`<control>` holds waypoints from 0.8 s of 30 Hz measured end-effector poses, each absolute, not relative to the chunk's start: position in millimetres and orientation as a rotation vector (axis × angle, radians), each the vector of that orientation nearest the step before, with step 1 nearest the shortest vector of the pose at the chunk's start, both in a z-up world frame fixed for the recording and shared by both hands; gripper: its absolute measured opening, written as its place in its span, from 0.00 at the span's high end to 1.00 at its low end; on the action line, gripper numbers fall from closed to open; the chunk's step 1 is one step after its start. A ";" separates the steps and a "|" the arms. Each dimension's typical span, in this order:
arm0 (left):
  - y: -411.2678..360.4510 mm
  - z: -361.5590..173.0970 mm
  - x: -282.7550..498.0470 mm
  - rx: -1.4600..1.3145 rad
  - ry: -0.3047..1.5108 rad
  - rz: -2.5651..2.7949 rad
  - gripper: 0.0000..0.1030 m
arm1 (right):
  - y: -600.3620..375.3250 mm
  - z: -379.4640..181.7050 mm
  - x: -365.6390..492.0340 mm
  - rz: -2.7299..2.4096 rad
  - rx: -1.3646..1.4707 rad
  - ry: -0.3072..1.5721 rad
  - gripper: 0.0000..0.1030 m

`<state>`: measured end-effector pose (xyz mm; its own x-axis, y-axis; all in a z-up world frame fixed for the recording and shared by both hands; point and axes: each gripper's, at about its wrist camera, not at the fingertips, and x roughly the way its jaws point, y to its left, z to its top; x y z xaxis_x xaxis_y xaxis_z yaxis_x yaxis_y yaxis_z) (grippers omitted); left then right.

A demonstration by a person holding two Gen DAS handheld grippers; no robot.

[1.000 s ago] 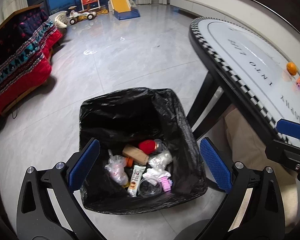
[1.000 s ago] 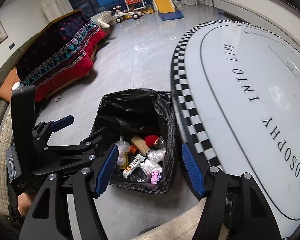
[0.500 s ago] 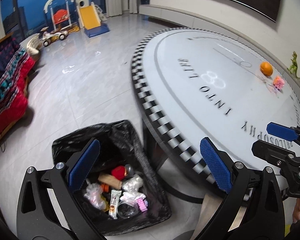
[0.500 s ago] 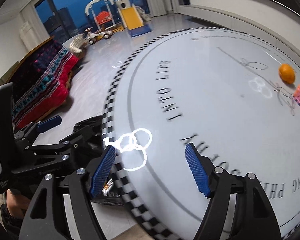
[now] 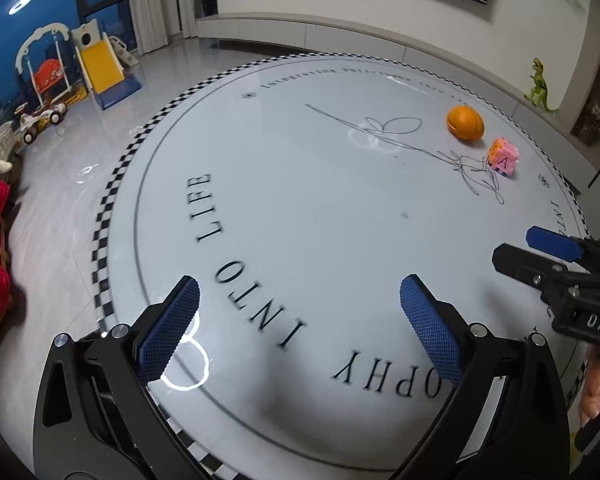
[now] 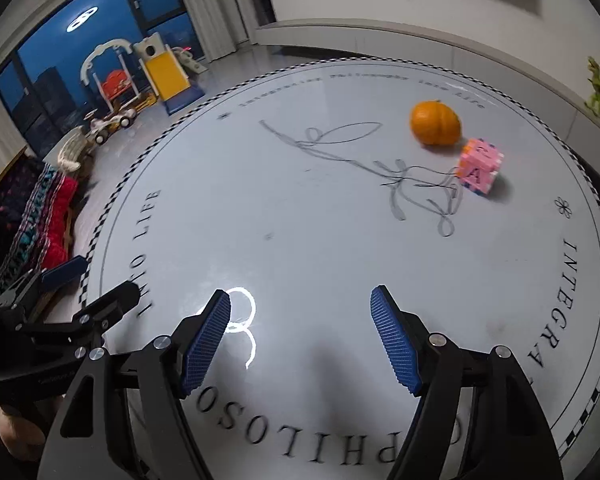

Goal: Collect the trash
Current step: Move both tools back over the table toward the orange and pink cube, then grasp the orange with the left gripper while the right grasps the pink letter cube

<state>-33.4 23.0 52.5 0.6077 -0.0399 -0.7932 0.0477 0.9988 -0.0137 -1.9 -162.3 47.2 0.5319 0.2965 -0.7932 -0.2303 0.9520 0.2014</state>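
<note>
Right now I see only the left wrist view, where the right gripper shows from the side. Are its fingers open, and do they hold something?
Observer: In the right wrist view, the right gripper has its fingers wide apart with nothing between them.
Operator: What lies ahead of it?
Observer: The orange and the pink cube sit ahead, to the right of its line, on the far part of the table.
Operator: Where is my left gripper from there?
Observer: The left gripper shows side-on at the table's left rim, beside the "INTO LIFE" lettering.
</note>
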 end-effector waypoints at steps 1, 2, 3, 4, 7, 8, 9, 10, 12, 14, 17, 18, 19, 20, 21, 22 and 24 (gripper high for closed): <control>14.5 51.0 -25.7 0.015 0.922 -0.066 0.06 | -174.0 46.1 6.0 0.282 0.091 0.958 0.29; 7.8 49.0 -19.5 0.018 0.925 -0.077 0.06 | -185.6 45.1 13.9 0.251 0.108 0.956 0.29; 1.7 47.8 -12.9 0.018 0.929 -0.078 0.06 | -196.3 43.9 22.4 0.224 0.124 0.956 0.29; -5.7 46.1 -4.3 0.024 0.933 -0.091 0.06 | -205.8 42.9 29.8 0.200 0.136 0.956 0.29; -23.0 44.2 16.7 0.042 0.941 -0.121 0.06 | -232.0 42.0 52.7 0.133 0.161 0.953 0.29; -27.6 44.0 22.9 0.041 0.943 -0.133 0.06 | -237.7 41.1 60.0 0.114 0.166 0.952 0.29; -32.8 43.9 29.7 0.038 0.945 -0.147 0.06 | -243.7 39.8 67.2 0.096 0.170 0.952 0.29; -36.4 44.4 35.7 0.036 0.945 -0.156 0.06 | -247.1 38.6 72.8 0.085 0.173 0.954 0.29; -44.3 43.2 48.5 0.041 0.950 -0.168 0.06 | -252.4 34.7 85.5 0.064 0.171 0.959 0.29; -49.3 41.5 59.4 0.038 0.955 -0.172 0.06 | -255.5 30.6 98.1 0.047 0.170 0.966 0.29; -54.3 39.0 79.7 0.035 0.957 -0.168 0.06 | -259.0 27.6 116.7 0.033 0.197 0.973 0.29; -55.7 37.3 87.6 0.033 0.963 -0.161 0.06 | -259.1 26.4 123.1 0.025 0.202 0.977 0.29; -56.9 36.1 94.5 0.027 0.970 -0.161 0.06 | -260.0 25.4 128.9 0.012 0.202 0.982 0.29; -58.4 34.9 99.9 0.023 0.977 -0.162 0.06 | -260.0 24.4 134.1 0.001 0.202 0.982 0.29; -61.1 34.0 104.8 0.025 0.980 -0.163 0.06 | -260.4 23.5 137.4 -0.009 0.199 0.982 0.31; -63.5 34.1 106.9 0.032 0.979 -0.166 0.06 | -261.6 21.8 142.3 -0.022 0.196 0.985 0.34; -71.7 34.0 111.4 0.049 0.976 -0.174 0.06 | -264.4 16.9 150.1 -0.040 0.197 1.002 0.43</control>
